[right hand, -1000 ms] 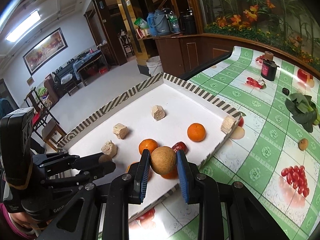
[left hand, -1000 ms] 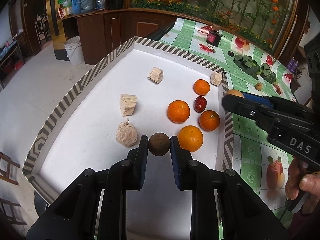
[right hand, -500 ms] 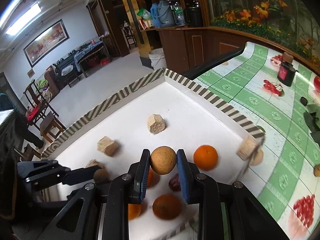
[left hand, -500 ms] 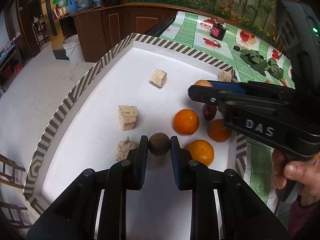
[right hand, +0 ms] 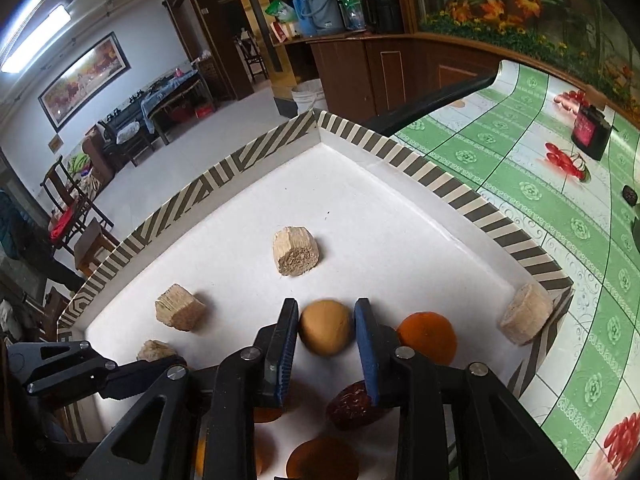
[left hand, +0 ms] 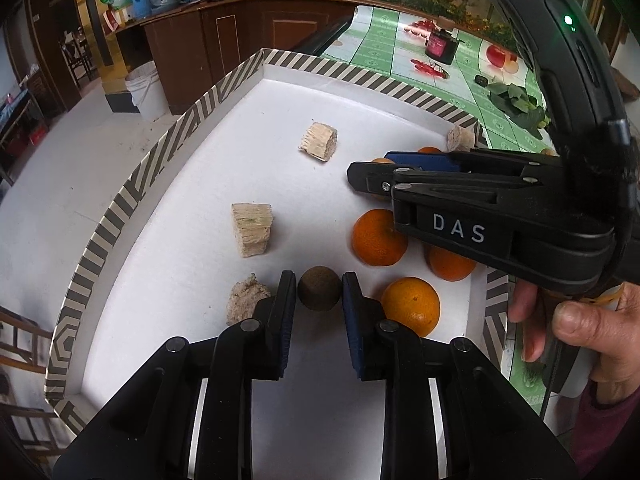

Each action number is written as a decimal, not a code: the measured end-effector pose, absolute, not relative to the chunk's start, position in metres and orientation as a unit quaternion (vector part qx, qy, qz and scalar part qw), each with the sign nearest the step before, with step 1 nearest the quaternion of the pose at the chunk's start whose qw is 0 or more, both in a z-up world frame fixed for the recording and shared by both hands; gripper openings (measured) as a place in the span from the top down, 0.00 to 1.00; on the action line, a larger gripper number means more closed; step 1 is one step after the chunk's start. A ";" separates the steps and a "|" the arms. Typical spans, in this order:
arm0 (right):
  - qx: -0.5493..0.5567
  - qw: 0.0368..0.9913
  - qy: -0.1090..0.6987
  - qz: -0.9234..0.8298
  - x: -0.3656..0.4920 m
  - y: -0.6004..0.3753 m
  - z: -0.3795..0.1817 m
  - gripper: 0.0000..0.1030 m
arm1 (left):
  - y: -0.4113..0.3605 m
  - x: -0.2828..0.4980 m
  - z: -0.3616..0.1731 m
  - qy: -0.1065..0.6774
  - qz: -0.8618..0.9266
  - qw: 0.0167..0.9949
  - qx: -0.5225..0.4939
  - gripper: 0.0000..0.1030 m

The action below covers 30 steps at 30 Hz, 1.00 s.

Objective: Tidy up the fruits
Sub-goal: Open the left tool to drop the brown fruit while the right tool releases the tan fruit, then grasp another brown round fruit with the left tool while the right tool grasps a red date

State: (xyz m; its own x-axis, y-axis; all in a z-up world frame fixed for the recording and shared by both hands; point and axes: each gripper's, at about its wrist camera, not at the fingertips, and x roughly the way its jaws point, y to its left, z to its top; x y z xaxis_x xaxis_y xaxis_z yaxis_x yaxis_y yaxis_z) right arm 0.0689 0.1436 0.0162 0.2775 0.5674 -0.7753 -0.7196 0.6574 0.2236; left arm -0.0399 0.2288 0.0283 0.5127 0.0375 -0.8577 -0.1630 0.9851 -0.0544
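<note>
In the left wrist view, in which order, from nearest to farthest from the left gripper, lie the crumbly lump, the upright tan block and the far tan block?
1. Crumbly lump, beside the left gripper, on its left.
2. Upright tan block, ahead, left.
3. Far tan block, mid-tray, farthest.

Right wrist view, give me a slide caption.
Right claw holds a tan fruit above the tray, oranges and a date below.

Matt white tray floor, rough fibrous beige chunks, glossy dimpled oranges (tablecloth shiny, plastic-looking).
</note>
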 end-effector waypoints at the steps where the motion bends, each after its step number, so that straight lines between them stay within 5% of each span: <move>1: -0.084 0.795 0.445 0.405 0.068 0.142 0.017 0.69 | 0.229 -0.040 0.028 0.490 0.059 0.867 -0.063 0.73; 5: -0.076 0.800 0.437 0.405 0.064 0.133 0.024 0.68 | 0.232 -0.044 0.030 0.486 0.065 0.869 -0.073 0.54; 30: -0.002 0.841 0.435 0.322 0.038 -0.027 0.030 0.68 | 0.187 -0.054 0.056 0.454 0.028 0.885 -0.094 0.54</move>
